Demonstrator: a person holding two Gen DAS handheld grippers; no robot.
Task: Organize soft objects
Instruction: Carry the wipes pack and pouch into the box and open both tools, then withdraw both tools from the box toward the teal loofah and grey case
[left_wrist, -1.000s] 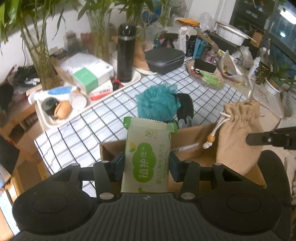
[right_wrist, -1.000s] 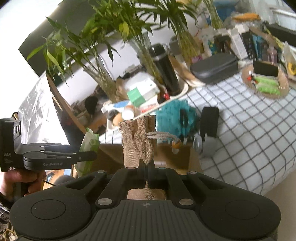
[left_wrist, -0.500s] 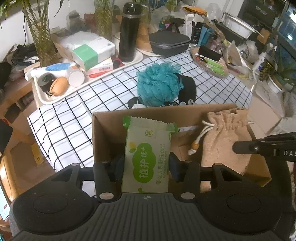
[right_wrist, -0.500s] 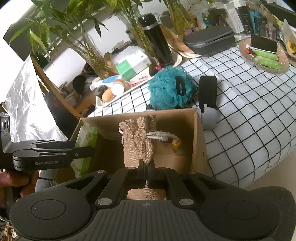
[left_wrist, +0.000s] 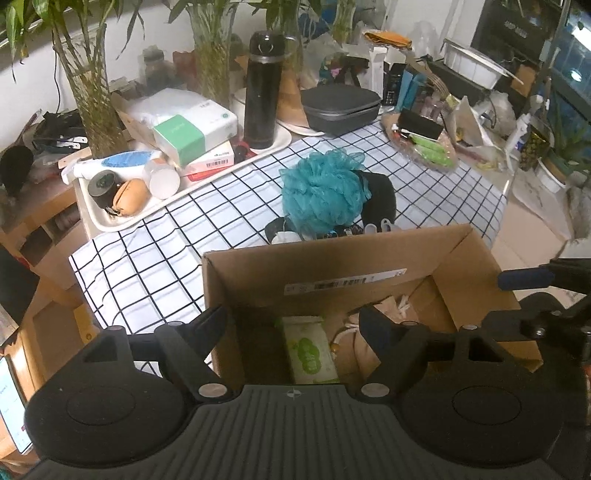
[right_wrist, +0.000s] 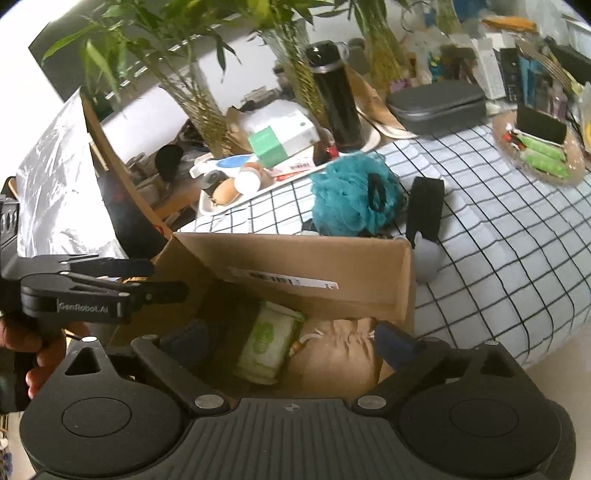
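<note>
Left hand-held gripper: jaws spread, just been opening, nothing pinched; hovered over the open cardboard box. Right hand-held gripper: jaws spread wide, also just been opening, nothing between the pads; hovered over the same box from the other side. Left gripper's fingers seen side-on in the right view at the box's left edge, gripped by a hand.

Inside the box, on the floor of it: green-and-white wipes pack, lying flat, clear of both grippers. Just beside it, touching or nearly so: tan drawstring pouch, slumped, cord and bead toward the pack. White barcode label stuck on the box's far inner wall.

Beyond the box, on the bench with black-grid white cloth: teal mesh bath pouf, just past the far box wall. Black soft item beside the pouf, touching it in the left view; exact kind not told. Small grey piece near the box's right corner.

Farther back: white tray with a tan coin pouch and tissue pack; black flask upright; dark grey zip case; bamboo stems in vases behind. Rest of the clutter too blurred to call.
</note>
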